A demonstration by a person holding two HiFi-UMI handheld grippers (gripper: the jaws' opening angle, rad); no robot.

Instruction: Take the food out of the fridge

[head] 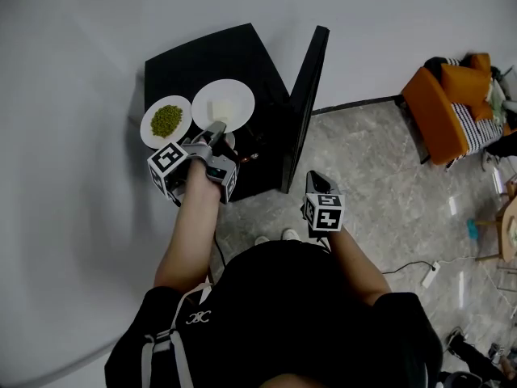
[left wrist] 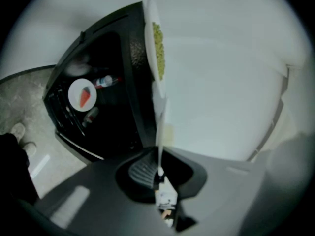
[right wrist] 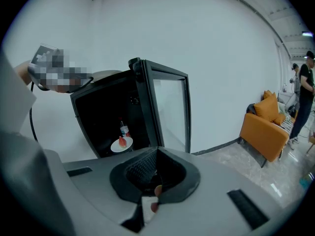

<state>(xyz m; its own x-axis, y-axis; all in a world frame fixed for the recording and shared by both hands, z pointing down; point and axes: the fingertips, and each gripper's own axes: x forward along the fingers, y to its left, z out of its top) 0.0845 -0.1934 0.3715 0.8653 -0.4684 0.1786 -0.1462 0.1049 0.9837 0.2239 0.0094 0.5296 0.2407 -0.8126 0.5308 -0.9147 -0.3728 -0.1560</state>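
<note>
A black mini fridge (head: 234,55) stands open against the wall, its glass door (head: 307,103) swung out to the right. On its top sit two white plates: one with green food (head: 166,121), one with a pale block (head: 236,94). My left gripper (head: 216,128) is shut on the near rim of the pale-block plate (left wrist: 158,127), seen edge-on in the left gripper view. Inside the fridge a small plate with red food (right wrist: 121,143) and a bottle (right wrist: 124,130) remain on a shelf. My right gripper (head: 315,176) is shut and empty, low in front of the door.
An orange sofa (head: 440,111) stands at the right, with a person (right wrist: 305,95) standing beside it. A cable and power strip (head: 430,274) lie on the grey tiled floor. The white wall is right behind the fridge.
</note>
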